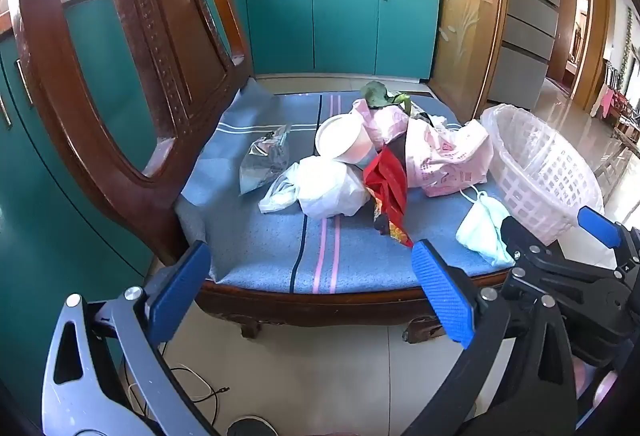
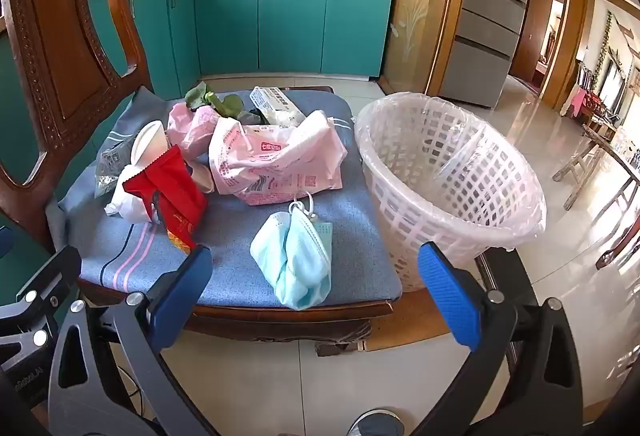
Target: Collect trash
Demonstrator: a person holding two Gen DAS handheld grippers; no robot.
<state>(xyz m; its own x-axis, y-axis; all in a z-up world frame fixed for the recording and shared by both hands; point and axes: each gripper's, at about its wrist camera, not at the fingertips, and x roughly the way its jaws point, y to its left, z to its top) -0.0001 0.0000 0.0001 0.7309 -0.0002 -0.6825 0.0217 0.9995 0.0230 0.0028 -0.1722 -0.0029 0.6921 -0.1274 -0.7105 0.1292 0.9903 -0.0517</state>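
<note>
Trash [image 2: 276, 159] on cushion, beyond wide-open right tongs [image 2: 316, 292], untouched

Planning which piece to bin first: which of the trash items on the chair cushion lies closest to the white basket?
The crumpled light-blue face mask: it lies at the cushion's front edge beside the white lattice plastic basket, apart from the pile of bags behind it.

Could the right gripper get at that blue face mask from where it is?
Probably yes. The face mask lies alone at the cushion's near edge, just ahead of the right gripper, whose fingers stand wide open with nothing between.
</note>
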